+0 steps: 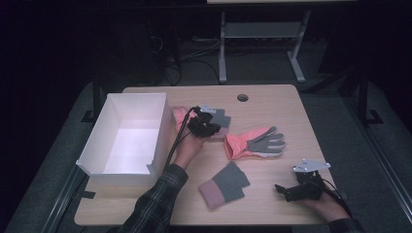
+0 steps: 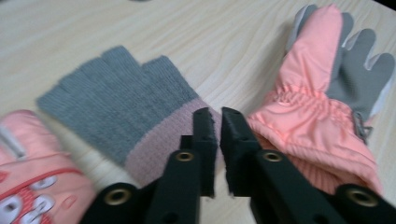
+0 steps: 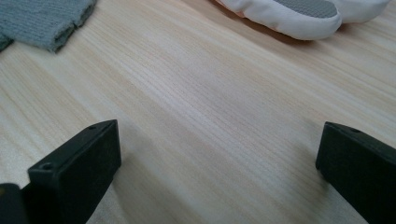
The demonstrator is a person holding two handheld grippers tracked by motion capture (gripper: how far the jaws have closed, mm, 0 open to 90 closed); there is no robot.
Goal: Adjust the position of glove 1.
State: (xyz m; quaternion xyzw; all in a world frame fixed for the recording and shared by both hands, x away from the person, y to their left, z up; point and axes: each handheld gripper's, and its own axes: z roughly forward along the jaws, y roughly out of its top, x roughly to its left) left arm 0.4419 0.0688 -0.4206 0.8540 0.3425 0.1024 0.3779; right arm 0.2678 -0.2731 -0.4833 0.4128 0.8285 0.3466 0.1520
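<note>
1. Left claw (image 2: 217, 126) has its jaws drawn together on the pink cuff edge of a knit glove (image 2: 126, 109); a sliver of that cuff sits between the pads.
2. That knit glove is grey with a pink cuff and lies flat on the counter (image 2: 187, 37), its short fingers pointing away from the claw.
3. From above, the left claw (image 1: 204, 127) sits near the back of the counter, just beside the white box (image 1: 127, 138), with the person's hand (image 1: 188, 145) under it.
4. Just to the left of the knit glove, a pink padded glove (image 2: 32, 172) shows at the corner of the left gripper view.
5. To its right lies another pink padded glove with a grey palm (image 2: 327, 102), well spread on the wood.
6. Right claw (image 3: 217, 163) stands with its jaws wide apart, bare counter between them and nothing held.
7. From above, the right claw (image 1: 286, 191) rests low near the front right corner of the counter.
8. A second knit glove (image 1: 223, 184) lies near the front edge, between the two arms.
</note>
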